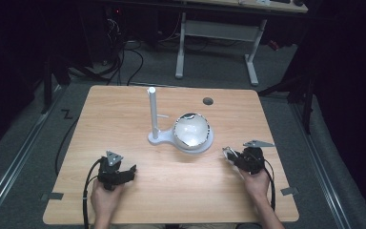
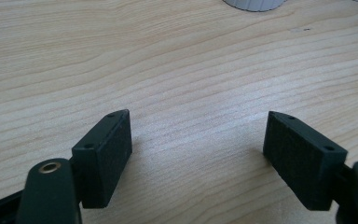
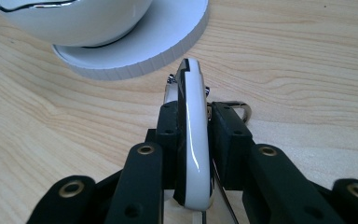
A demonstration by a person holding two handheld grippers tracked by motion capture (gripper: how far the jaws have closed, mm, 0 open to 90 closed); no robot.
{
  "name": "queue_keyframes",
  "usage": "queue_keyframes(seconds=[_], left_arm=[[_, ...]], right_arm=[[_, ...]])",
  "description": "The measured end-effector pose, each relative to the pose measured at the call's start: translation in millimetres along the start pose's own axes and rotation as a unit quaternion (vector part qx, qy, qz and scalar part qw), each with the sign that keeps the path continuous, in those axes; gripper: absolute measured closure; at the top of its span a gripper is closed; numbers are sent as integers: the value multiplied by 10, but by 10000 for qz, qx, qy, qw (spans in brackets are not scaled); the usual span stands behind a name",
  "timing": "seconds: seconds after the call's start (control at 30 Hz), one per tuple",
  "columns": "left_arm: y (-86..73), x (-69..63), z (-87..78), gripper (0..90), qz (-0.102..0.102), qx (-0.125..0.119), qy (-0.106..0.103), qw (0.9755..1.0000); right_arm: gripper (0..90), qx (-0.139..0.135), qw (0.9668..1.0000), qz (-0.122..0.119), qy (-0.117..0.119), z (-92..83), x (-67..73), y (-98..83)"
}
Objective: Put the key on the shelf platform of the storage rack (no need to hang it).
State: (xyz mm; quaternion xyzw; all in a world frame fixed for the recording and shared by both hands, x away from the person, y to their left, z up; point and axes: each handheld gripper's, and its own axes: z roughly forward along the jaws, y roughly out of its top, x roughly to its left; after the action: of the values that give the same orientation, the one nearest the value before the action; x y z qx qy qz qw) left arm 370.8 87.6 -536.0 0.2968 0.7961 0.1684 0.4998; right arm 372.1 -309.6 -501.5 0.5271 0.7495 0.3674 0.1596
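Observation:
A white stand has a round base (image 1: 200, 146) with a glossy white bowl (image 1: 192, 129) on it, beside an upright post (image 1: 152, 112). My right gripper (image 1: 230, 155) rests on the table right of the stand. It is shut on a flat white object with a dark edge (image 3: 194, 135), and a small metal clasp (image 3: 243, 109) shows behind that object. In the right gripper view the bowl (image 3: 74, 18) and base (image 3: 168, 42) lie just ahead. My left gripper (image 1: 127, 171) lies at the front left, open (image 2: 198, 144) over bare wood.
The wooden table (image 1: 124, 124) has a dark round hole (image 1: 208, 101) near its far edge. A white-legged desk (image 1: 219, 33) and cables stand on the floor beyond. Cables trail from both grippers toward the front edge.

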Motion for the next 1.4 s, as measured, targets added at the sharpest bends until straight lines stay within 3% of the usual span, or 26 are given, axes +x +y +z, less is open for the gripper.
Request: queue_keyframes(seconds=[0.1,0.3,0.9,1.4], left_arm=[[-2,0,1,239,2,-6,1,10000],[-4,0,1,239,10,-13,6,10000],[-6,-1,1,240,18,-11,7,10000],[-2,0,1,239,8,-6,-1,10000]], right_arm=[[745,-20,9999,76,124,-52,5,-7],[744,-99,9996,-14,255,-151,77,3],[743,-108,9987,-382,312,-285,229,54],[740,-151,9973,-493,521,-319,345,149]])
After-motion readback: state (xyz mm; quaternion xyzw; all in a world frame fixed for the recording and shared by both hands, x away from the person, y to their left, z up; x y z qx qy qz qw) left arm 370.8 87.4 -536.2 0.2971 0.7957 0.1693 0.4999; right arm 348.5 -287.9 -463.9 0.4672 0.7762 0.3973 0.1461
